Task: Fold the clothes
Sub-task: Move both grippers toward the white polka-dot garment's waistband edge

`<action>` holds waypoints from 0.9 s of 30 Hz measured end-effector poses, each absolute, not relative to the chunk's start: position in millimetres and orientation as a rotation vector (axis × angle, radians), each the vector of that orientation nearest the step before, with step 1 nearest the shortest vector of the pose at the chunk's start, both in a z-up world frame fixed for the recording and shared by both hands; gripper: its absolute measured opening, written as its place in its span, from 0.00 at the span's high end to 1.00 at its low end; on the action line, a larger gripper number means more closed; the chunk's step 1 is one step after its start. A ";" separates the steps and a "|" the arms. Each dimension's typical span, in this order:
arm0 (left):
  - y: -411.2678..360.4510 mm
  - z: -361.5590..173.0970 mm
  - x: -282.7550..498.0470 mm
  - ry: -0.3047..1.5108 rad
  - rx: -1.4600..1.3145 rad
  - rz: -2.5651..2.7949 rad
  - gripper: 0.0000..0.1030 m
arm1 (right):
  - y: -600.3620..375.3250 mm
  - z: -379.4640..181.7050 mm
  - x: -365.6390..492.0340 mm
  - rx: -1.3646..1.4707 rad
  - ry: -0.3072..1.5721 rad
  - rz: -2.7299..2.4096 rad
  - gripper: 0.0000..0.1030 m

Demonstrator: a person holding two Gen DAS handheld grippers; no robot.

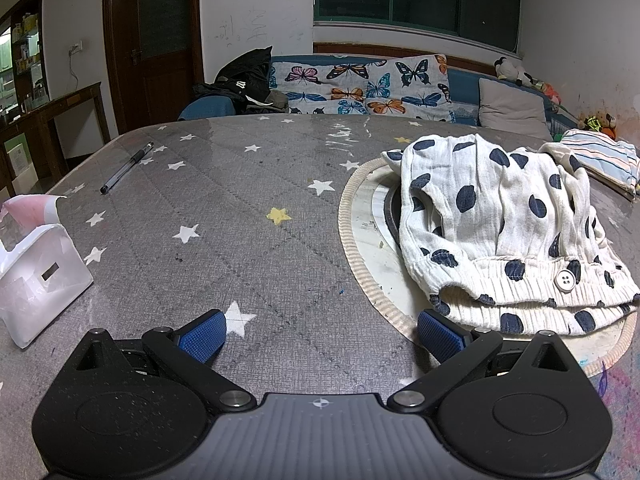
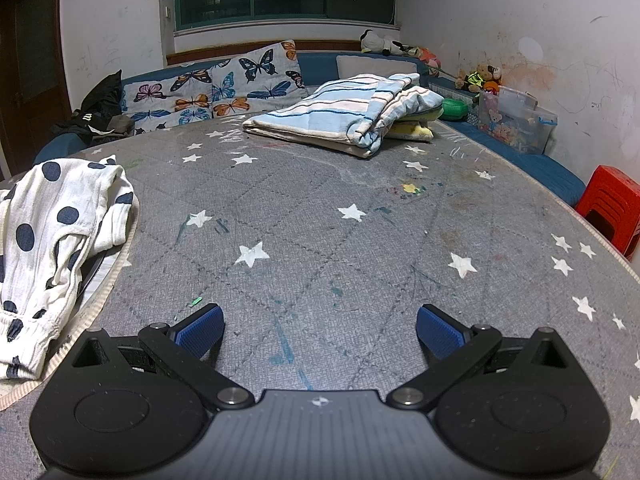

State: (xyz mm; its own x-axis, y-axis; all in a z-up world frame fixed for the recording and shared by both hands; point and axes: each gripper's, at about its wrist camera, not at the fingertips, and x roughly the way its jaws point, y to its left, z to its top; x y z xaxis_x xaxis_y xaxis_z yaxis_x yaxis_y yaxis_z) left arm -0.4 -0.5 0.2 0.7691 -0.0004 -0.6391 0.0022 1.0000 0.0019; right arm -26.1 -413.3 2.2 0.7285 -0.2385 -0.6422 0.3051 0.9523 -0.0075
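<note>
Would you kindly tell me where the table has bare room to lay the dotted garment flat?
The widest free patch lies between the dotted garment, the striped blanket and the red stool. A second lies between the pen, the white box and the garment. The round mat beneath the garment is crowded.

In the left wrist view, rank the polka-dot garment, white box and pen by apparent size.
1. polka-dot garment
2. white box, though nearness inflates it
3. pen
</note>
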 end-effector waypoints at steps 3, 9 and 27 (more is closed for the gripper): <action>-3.5 1.5 -3.2 0.696 0.002 -0.003 0.00 | -412.6 2.3 -26.5 0.100 0.694 -0.299 0.00; -9.5 4.1 -8.6 0.701 0.001 -0.006 0.00 | -407.2 4.6 -33.9 0.102 0.691 -0.281 0.00; -44.2 17.7 -35.9 0.686 -0.022 -0.052 0.00 | -376.1 14.9 -65.2 0.108 0.668 -0.158 0.00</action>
